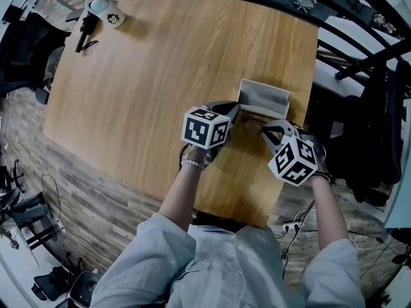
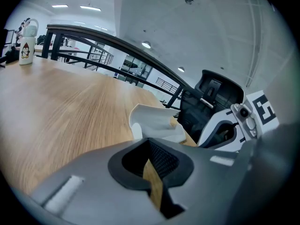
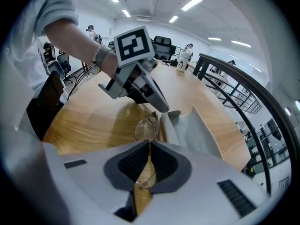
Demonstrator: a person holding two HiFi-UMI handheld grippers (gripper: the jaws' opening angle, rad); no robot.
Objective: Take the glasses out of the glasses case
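Two grippers meet at the near right part of the wooden table (image 1: 160,76), close to its right edge. The glasses case (image 1: 264,98) lies open there, pale inside. The glasses (image 1: 252,126) are outside of it, just on the near side of the case and between both grippers. The right gripper (image 3: 140,172) has its jaws closed to a thin slit on the wire rim of one lens; the other lens shows against the wood beside the case wall. The left gripper (image 2: 154,177) has its jaws almost together, with only bare wood in the slit, and its tip is next to the case's left end. One white bottle (image 1: 110,11) stands well apart at the far left corner.
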